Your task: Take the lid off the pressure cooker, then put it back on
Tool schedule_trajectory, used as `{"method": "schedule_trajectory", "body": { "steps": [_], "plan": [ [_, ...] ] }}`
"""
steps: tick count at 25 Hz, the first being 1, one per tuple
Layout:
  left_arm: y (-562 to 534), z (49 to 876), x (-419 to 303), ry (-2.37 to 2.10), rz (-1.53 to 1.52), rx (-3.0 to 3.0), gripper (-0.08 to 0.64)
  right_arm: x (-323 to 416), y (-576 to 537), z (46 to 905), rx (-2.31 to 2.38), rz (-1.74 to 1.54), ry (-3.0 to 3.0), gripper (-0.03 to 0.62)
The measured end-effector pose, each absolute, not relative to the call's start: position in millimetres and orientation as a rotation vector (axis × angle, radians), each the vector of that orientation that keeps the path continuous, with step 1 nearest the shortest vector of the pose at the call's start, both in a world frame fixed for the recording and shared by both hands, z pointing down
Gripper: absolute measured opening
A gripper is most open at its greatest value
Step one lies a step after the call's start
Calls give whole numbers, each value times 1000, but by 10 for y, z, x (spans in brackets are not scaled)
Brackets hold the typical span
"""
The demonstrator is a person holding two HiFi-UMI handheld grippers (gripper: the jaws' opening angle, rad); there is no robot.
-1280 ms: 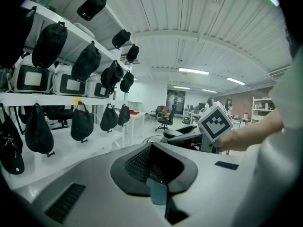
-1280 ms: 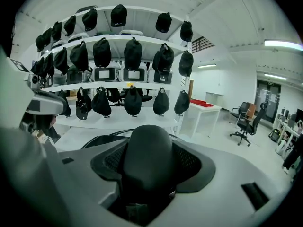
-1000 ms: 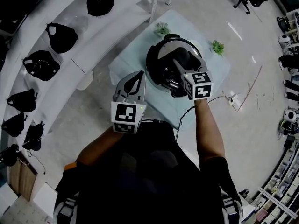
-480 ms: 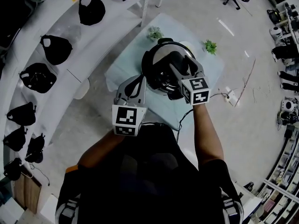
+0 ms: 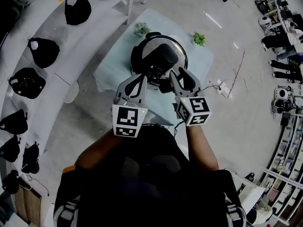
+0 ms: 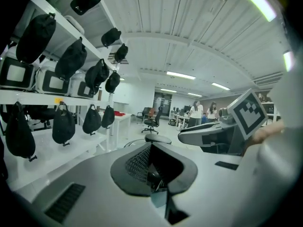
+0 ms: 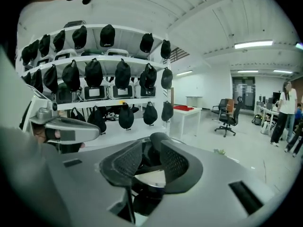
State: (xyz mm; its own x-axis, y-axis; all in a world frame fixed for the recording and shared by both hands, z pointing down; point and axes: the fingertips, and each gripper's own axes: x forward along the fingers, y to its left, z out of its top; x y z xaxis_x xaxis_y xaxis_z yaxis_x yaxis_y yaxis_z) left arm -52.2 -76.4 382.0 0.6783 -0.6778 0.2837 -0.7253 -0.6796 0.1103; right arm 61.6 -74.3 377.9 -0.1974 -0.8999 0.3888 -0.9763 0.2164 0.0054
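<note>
Hovering just short of the cooker (image 5: 135, 63), right tongs (image 5: 181, 74) stand part open and empty, jaws just closing in; left tongs (image 5: 139, 79) are shut on nothing. The lid (image 5: 181, 51) sits on the cooker on the bench (image 5: 111, 71), either never lifted or already back. Any grab wants its handle (image 5: 162, 55) squarely. Two plants (image 5: 141, 29) behind the cooker, nothing blocking.

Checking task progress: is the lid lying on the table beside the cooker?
No, the lid sits on top of the pressure cooker.
</note>
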Motion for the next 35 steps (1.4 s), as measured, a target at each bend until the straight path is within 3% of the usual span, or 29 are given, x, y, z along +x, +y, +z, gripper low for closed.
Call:
{"method": "schedule_trajectory", "body": {
  "steps": [4, 7, 35],
  "plan": [
    [-519, 3734, -436, -1143, 346, 2711, 7, 532, -439, 3756, 1761, 360, -2190, 52],
    [-332, 3698, -382, -1161, 360, 2719, 7, 450, -202, 3749, 1739, 382, -2220, 29],
    [2018, 3586, 67, -1405, 362, 2621, 7, 668, 2041, 3568, 1499, 293, -2426, 18]
  ]
}}
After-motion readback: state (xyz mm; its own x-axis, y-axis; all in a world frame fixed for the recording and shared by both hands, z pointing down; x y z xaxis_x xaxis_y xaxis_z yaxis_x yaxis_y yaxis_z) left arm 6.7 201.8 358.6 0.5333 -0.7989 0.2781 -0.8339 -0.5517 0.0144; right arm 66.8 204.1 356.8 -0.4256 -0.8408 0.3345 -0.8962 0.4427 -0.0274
